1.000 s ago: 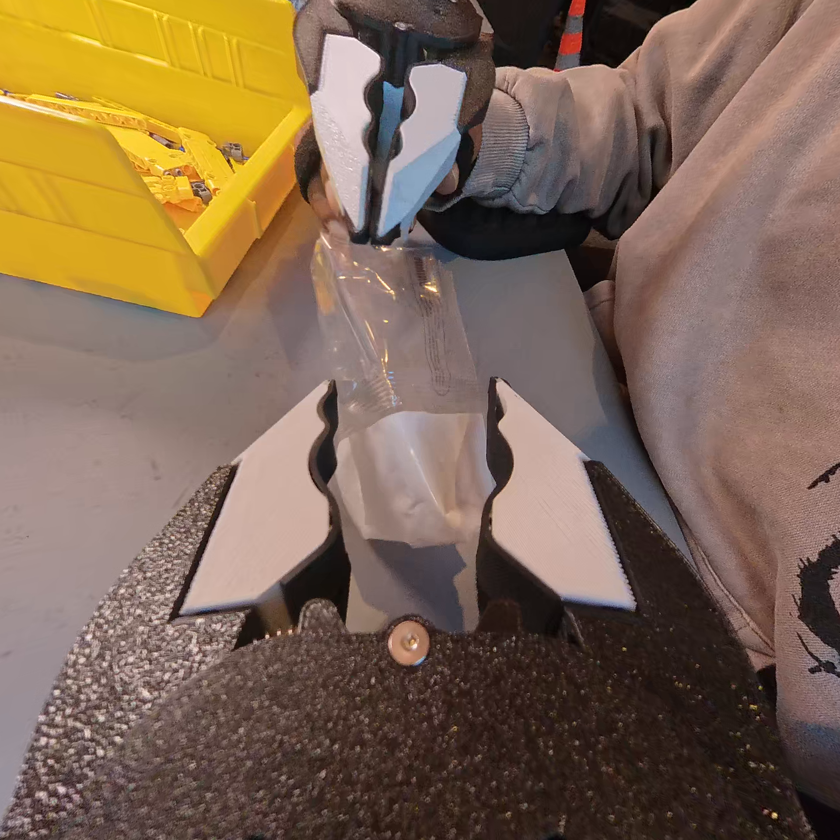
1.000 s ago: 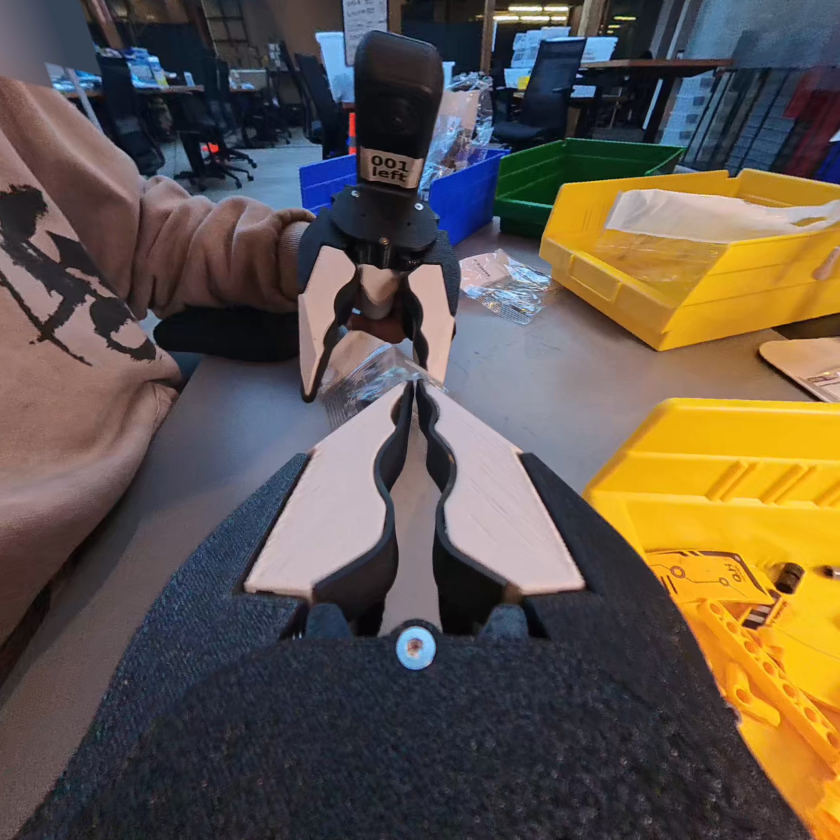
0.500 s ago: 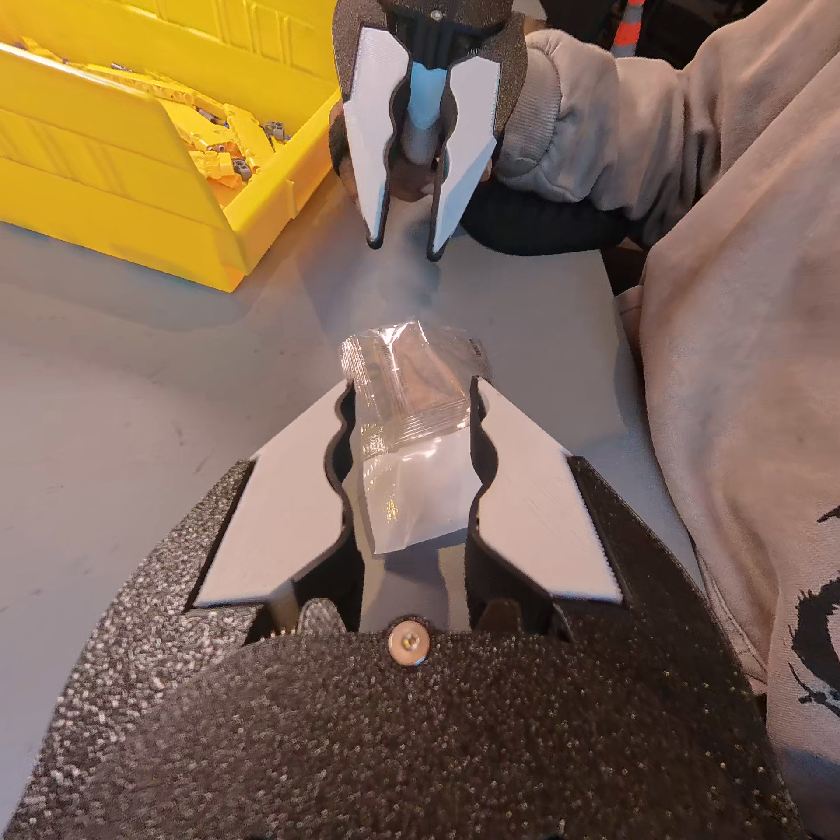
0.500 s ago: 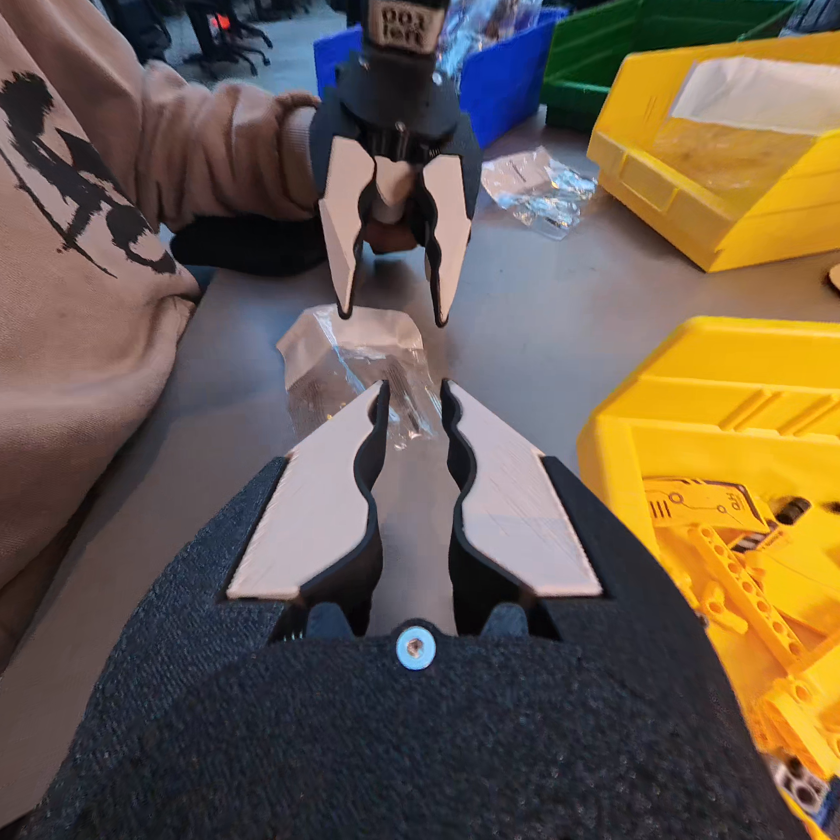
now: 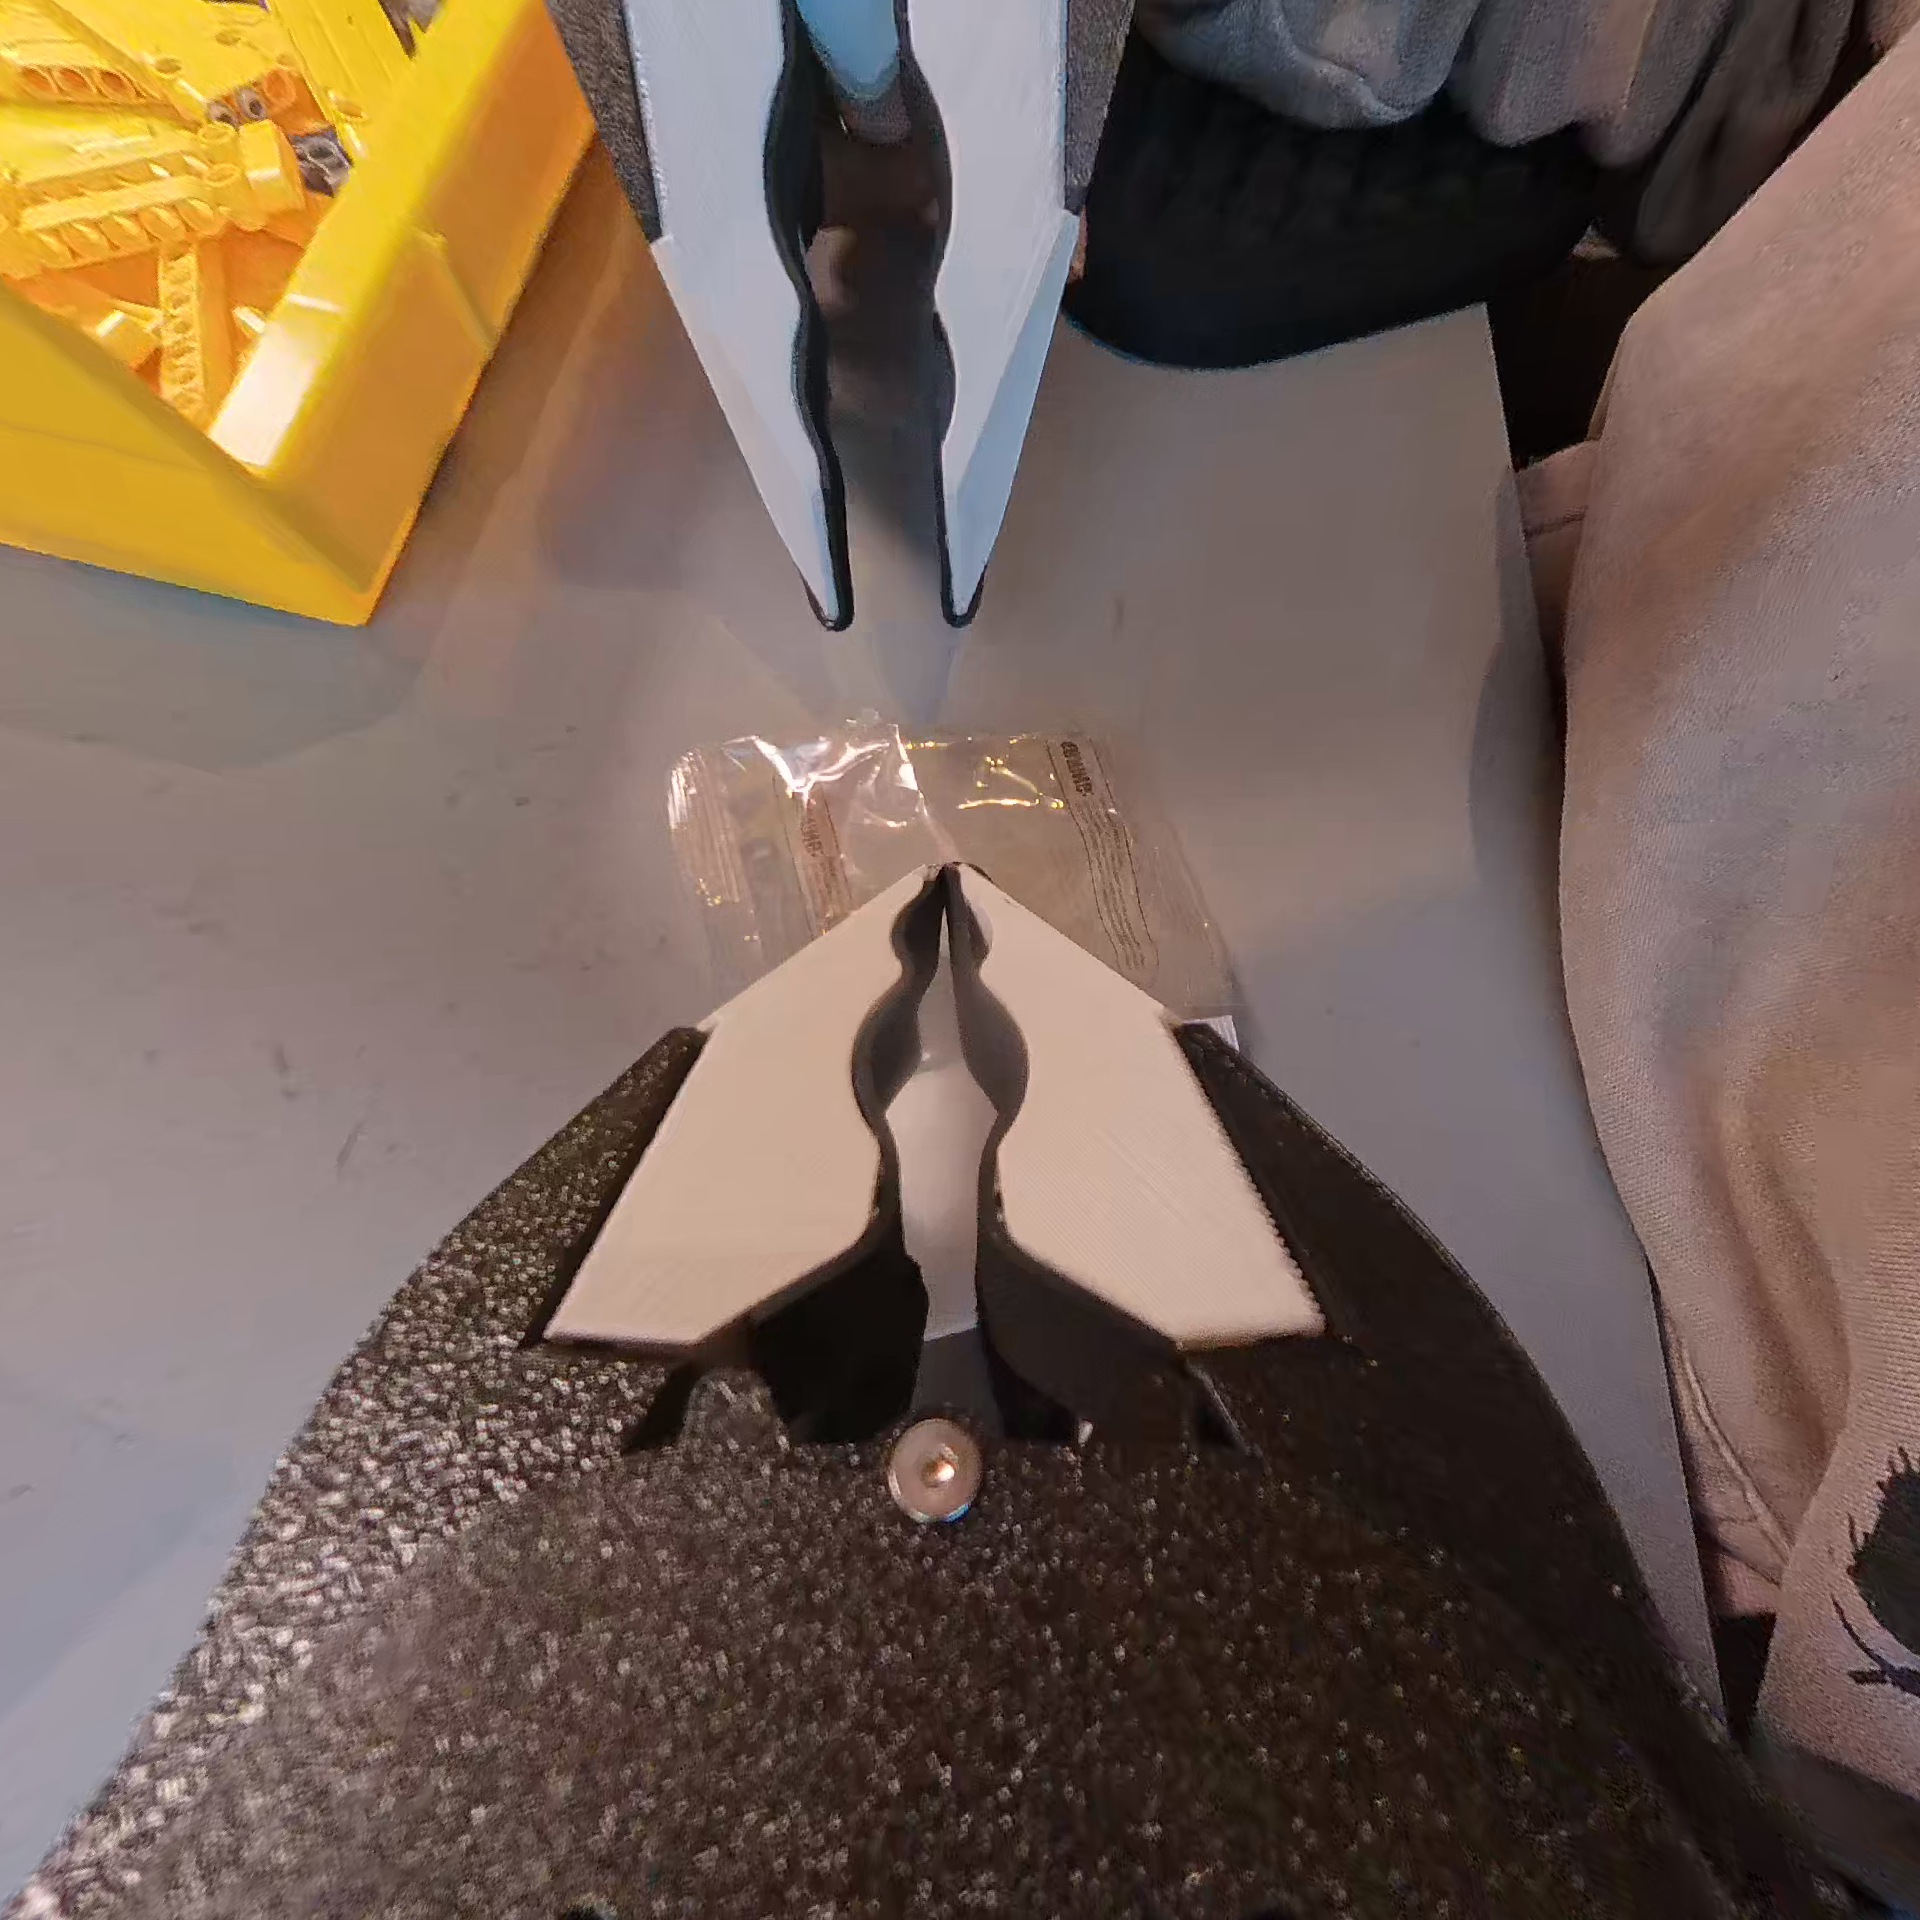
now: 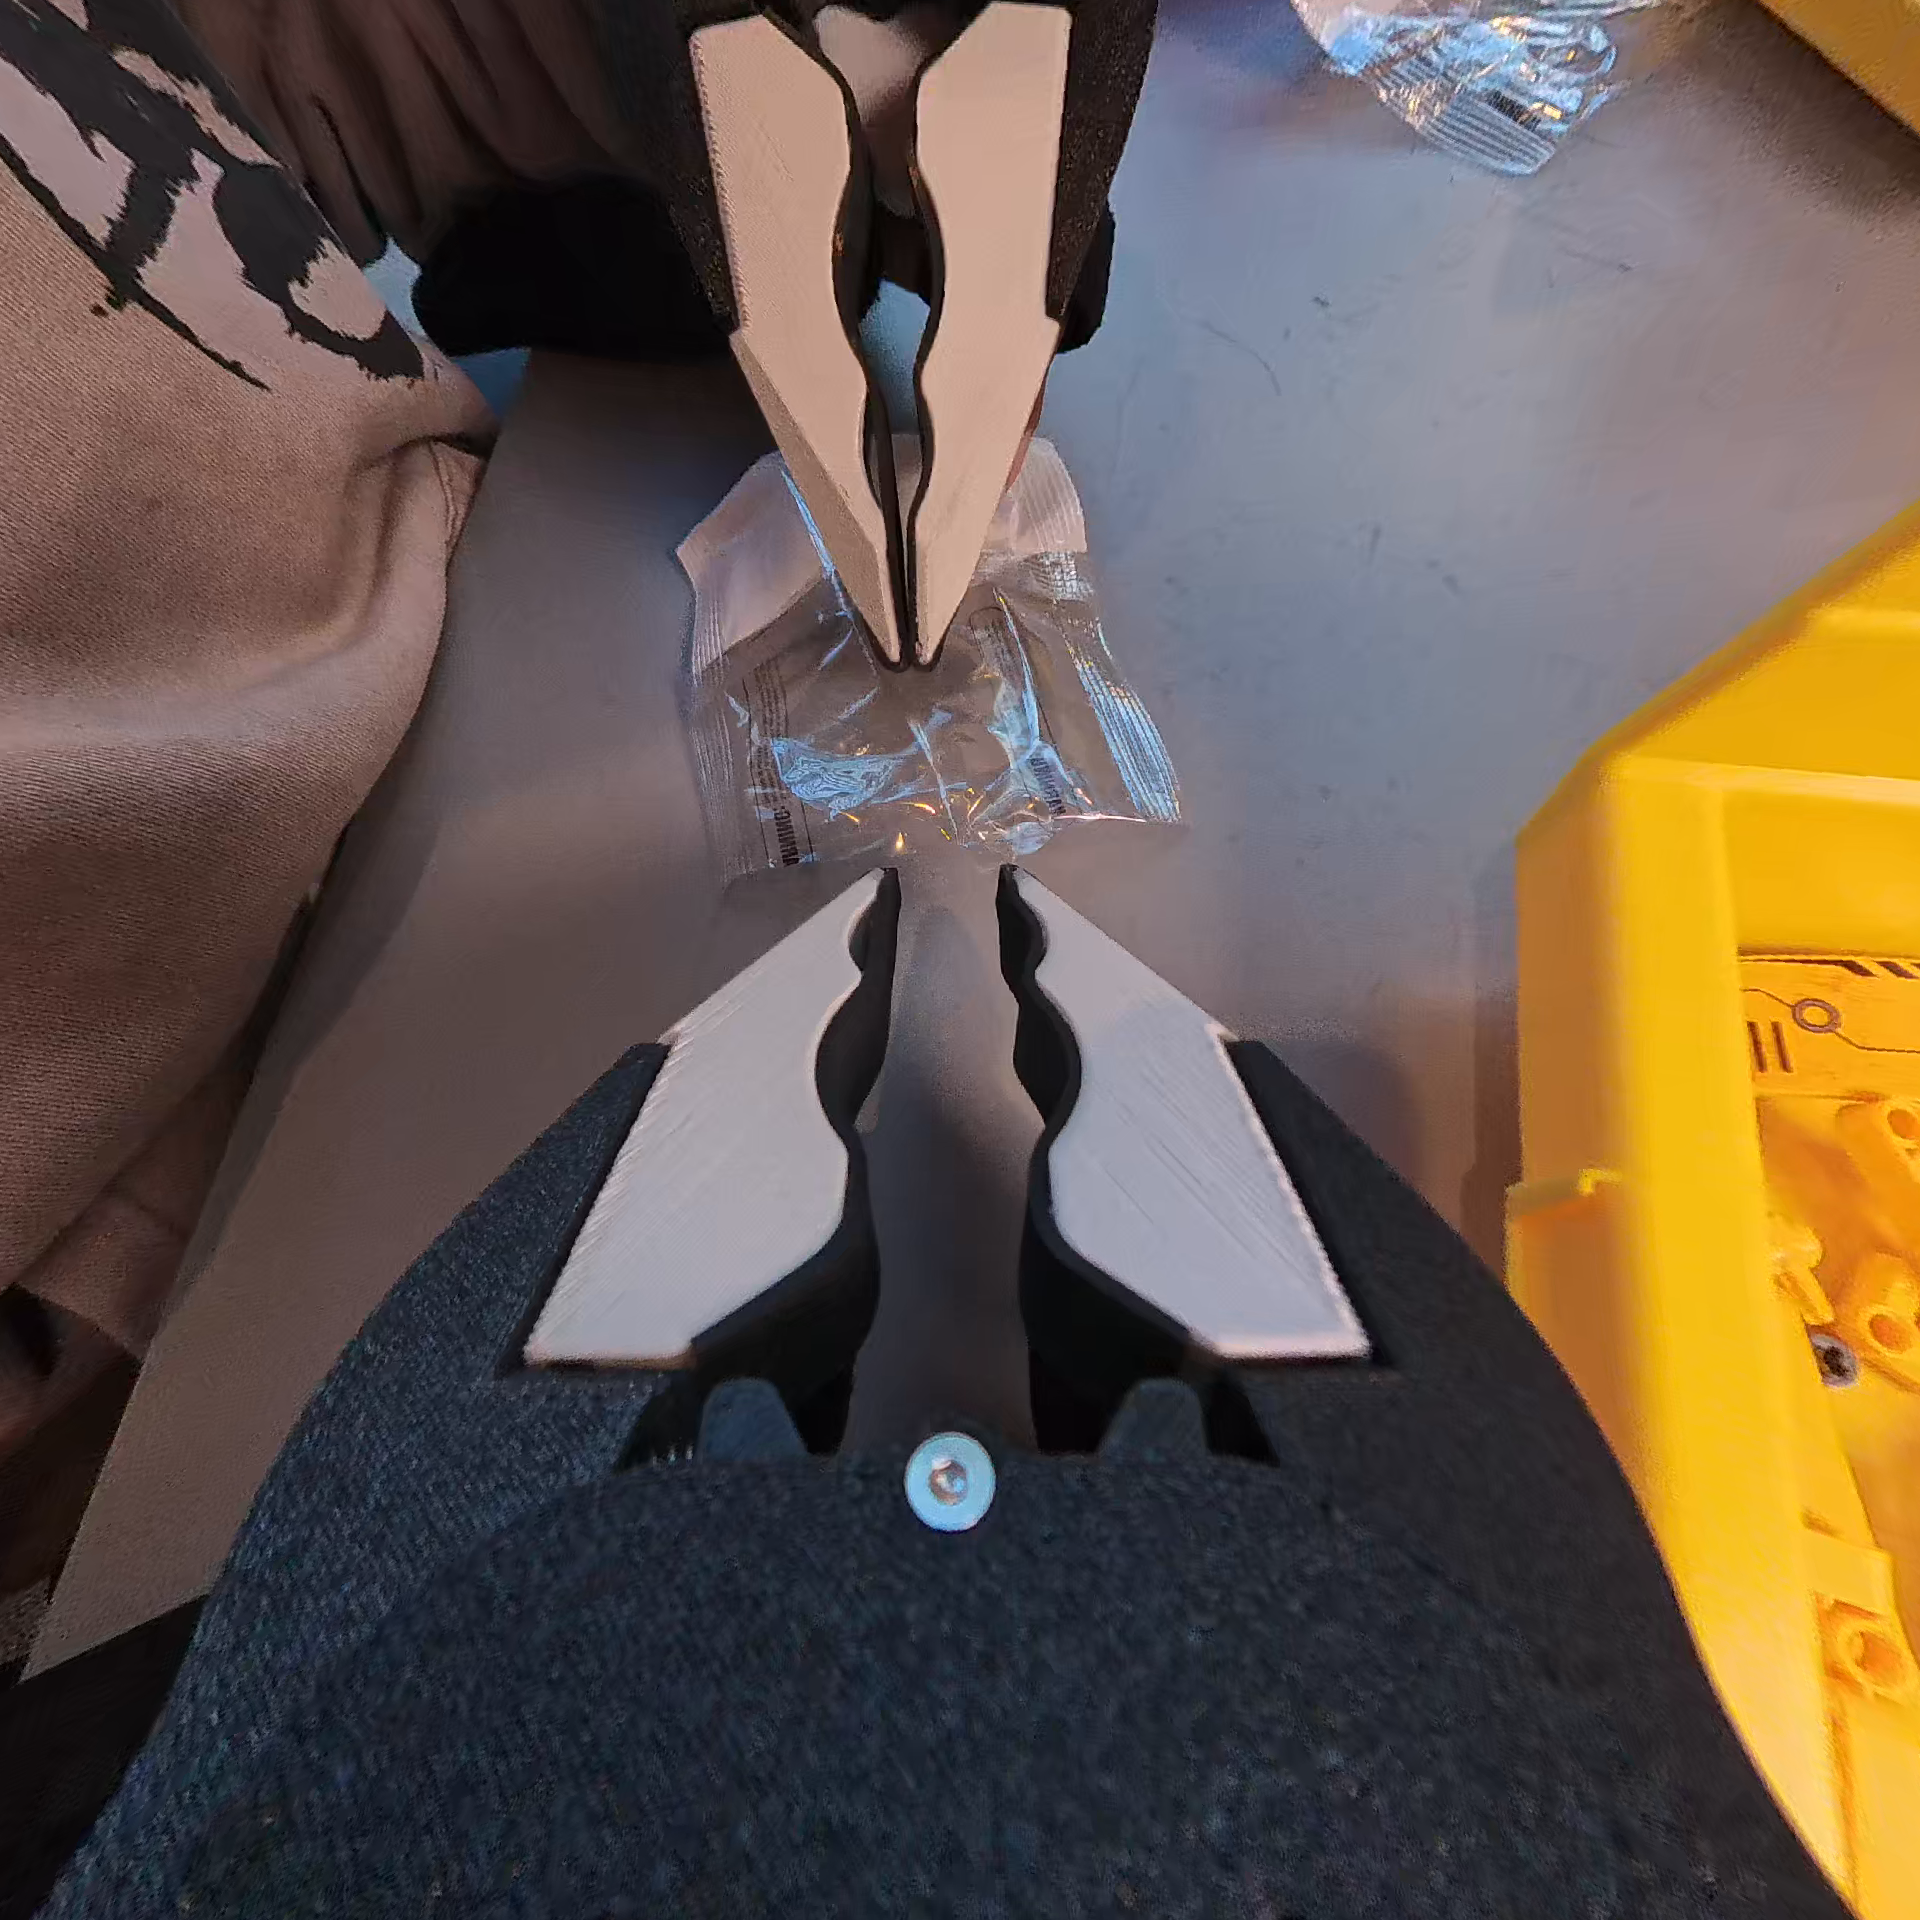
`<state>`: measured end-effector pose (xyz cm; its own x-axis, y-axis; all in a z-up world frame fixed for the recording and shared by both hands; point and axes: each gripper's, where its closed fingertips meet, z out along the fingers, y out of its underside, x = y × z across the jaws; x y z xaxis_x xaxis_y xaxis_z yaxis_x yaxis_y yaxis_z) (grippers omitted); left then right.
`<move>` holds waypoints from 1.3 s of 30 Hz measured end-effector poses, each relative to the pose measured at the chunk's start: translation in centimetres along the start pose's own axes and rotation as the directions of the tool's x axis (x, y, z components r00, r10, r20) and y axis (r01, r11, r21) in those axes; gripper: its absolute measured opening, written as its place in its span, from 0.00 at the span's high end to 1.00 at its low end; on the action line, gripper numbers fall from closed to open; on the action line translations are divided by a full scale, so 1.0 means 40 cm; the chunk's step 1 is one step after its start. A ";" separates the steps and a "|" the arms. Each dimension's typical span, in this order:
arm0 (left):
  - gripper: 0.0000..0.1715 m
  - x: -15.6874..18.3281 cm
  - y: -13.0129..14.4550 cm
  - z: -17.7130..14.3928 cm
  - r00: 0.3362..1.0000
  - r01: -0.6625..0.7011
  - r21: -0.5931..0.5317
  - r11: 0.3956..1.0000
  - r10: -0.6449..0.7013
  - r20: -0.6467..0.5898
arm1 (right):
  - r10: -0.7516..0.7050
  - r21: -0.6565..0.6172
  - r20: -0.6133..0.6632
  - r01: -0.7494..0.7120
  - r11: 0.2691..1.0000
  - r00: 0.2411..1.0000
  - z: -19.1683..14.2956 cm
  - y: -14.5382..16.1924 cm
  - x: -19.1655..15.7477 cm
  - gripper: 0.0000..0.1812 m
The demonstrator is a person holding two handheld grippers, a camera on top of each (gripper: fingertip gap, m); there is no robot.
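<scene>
In the left wrist view, my left gripper [image 5: 943, 871] had its tips pinched together on the middle of a clear plastic bag [image 5: 1039, 831] lying flat on the grey table [image 5: 312, 935], with the yellow bin [image 5: 260, 364] far left. In the right wrist view, my right gripper [image 6: 940, 873] stood narrowly parted, empty, just short of the bag's near edge. I judged the bag feather-light, limp, crinkly and slippery, best pinched at a wrinkle or sealed edge.
</scene>
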<state>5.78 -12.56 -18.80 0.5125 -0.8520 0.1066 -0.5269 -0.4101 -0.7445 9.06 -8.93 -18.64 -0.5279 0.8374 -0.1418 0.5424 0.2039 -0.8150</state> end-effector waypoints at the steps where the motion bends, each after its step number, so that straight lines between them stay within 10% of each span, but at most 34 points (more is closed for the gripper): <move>1: 1.00 -0.003 -0.009 -0.009 1.000 0.016 0.035 0.999 -0.016 -0.003 | 0.002 0.021 -0.001 -0.002 1.000 1.000 -0.005 -0.008 0.001 0.90; 6: 0.98 -0.017 -0.053 -0.042 0.998 0.056 0.144 0.988 -0.061 0.032 | 0.017 0.020 -0.015 -0.017 1.000 1.000 -0.013 -0.004 0.010 0.90; 9: 0.64 -0.001 -0.040 -0.004 0.996 0.087 0.043 0.995 -0.089 0.030 | 0.021 -0.008 -0.013 -0.021 1.000 1.000 -0.003 0.009 0.011 0.90; 11: 0.69 0.001 -0.008 0.027 0.997 0.031 -0.068 0.997 -0.026 0.076 | 0.025 -0.017 -0.013 -0.025 1.000 1.000 0.001 0.014 0.012 0.90; 13: 1.00 -0.004 0.023 0.038 0.993 -0.027 -0.156 0.987 0.044 0.106 | 0.025 -0.020 -0.017 -0.026 0.999 1.000 0.000 0.016 0.012 0.90; 23: 1.00 0.003 -0.022 -0.001 0.998 0.065 0.016 0.998 -0.065 0.011 | 0.037 0.035 -0.013 -0.037 0.999 0.999 -0.019 -0.004 0.014 0.90; 33: 0.54 0.040 -0.002 0.011 0.999 0.032 -0.082 0.996 -0.032 0.006 | -0.029 -0.023 0.028 0.029 0.999 0.999 0.008 0.006 -0.027 0.85; 39: 0.43 0.044 0.069 0.020 0.998 0.019 -0.266 0.964 -0.001 0.066 | -0.039 -0.049 0.047 0.041 0.998 0.998 0.025 0.013 -0.040 0.83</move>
<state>5.79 -14.94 -21.19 0.5564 -0.8284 0.0641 -0.6785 -0.4975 -0.5405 9.53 -10.69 -19.41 -0.5788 0.8040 -0.1362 0.5512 0.2627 -0.7919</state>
